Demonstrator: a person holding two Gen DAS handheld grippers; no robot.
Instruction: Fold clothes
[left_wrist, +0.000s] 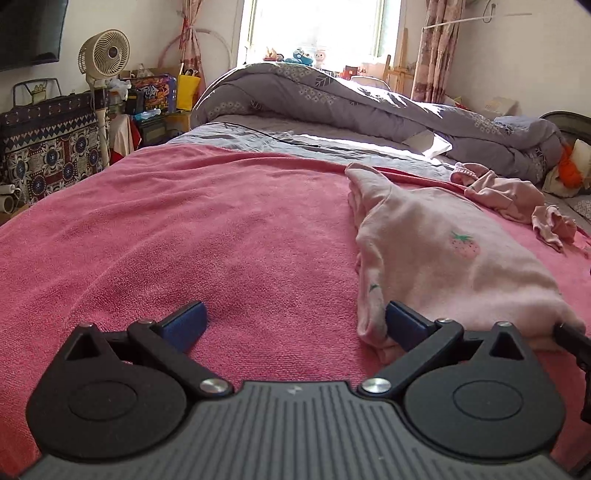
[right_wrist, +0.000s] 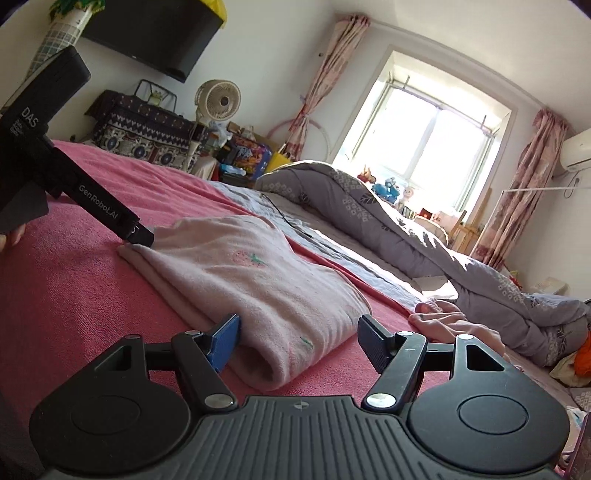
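I see one folded pink garment (right_wrist: 258, 291) on my towel (left_wrist: 184, 229), one crumpled garment (left_wrist: 517, 199) at two o'clock; both grippers, left (left_wrist: 295, 325) and right (right_wrist: 299, 339), released.

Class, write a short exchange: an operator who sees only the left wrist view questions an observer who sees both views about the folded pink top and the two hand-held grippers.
Operator: I see the pink strawberry top folded on the red blanket. What is the right hand-held gripper doing?
Observer: It is open and straddles the top's rolled near edge. Its pads are not pinching the cloth.
Operator: From outside, where does my left hand-held gripper meet the top?
Observer: In the right wrist view its dark tip sits at the top's far corner, low against the blanket.
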